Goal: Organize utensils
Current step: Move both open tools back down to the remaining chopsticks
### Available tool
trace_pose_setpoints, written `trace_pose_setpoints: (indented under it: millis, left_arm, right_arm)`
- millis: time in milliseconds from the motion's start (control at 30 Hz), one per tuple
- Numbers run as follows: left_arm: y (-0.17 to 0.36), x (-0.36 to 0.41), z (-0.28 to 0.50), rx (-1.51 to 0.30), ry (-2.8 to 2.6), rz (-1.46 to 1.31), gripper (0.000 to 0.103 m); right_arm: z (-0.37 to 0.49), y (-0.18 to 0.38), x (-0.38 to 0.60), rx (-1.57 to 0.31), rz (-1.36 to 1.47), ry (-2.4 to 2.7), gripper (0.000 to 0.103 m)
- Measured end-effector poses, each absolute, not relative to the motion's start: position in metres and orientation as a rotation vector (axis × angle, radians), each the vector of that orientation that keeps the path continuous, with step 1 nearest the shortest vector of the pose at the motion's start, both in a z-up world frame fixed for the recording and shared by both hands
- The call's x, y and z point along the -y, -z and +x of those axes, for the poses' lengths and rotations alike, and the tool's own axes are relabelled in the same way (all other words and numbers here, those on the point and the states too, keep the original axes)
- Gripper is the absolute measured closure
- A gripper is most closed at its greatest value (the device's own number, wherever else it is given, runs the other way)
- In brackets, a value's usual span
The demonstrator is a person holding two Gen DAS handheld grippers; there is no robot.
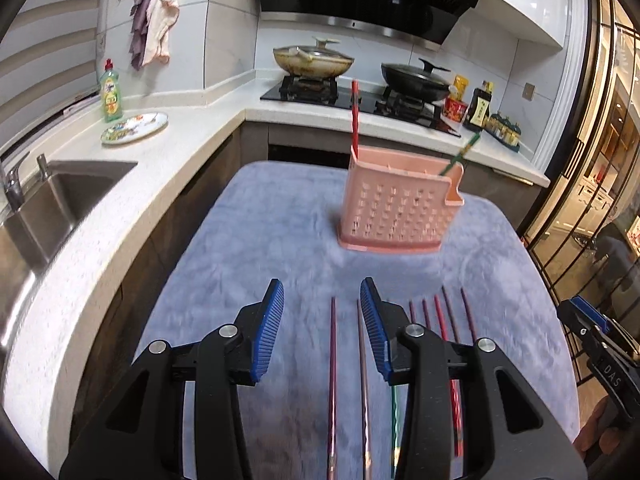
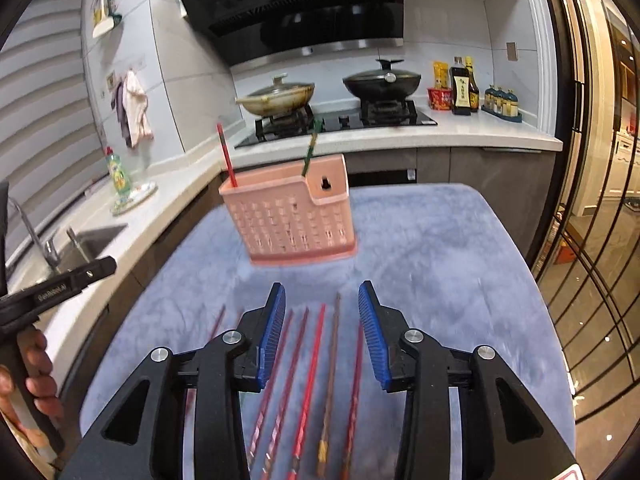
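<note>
Chopsticks lie in a row beneath two spread grippers, pink holder beyond.

The left gripper (image 1: 322,300) and right gripper (image 2: 322,304) both hang released and empty over loose chopsticks (image 2: 308,380) at lower centre of the blue cloth (image 2: 440,260). The pink holder (image 2: 290,216) at mid-frame holds a red chopstick (image 2: 226,154) and a green chopstick (image 2: 311,148). "DAS" is legible on the right gripper's side.
</note>
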State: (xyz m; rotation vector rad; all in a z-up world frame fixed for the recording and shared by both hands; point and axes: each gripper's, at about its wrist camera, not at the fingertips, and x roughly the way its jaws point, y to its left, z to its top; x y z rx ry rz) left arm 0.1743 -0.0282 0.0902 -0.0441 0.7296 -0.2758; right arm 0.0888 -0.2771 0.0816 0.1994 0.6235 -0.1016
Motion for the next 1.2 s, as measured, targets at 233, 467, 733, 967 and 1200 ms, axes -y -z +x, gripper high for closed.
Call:
trace_pose_setpoints:
  millis: [233,467,733,967,1200]
  left_arm:
    - [-0.049,0.018,0.141,-0.809,0.261,-0.028,0.065]
    - [-0.015,0.015,0.121,-0.877,0.244,0.002,0.063]
    - [0.004,0.013,0.109,-0.921,0.248,-0.002,0.059]
    - [0.017,0.016,0.106,-0.950,0.249,0.003,0.056]
    - [0.031,0.018,0.103,-0.983,0.253,0.014,0.053]
  right_arm:
    - [0.061,-0.043,0.275,-0.707,0.193,0.126,0.065]
    - [0.044,-0.006,0.272,-0.783,0.203,0.145,0.066]
    - [0.041,0.021,0.270,-0.842,0.204,0.156,0.066]
    - [0.044,0.031,0.269,-0.864,0.206,0.153,0.068]
    - [0.048,0.039,0.266,-0.883,0.202,0.146,0.077]
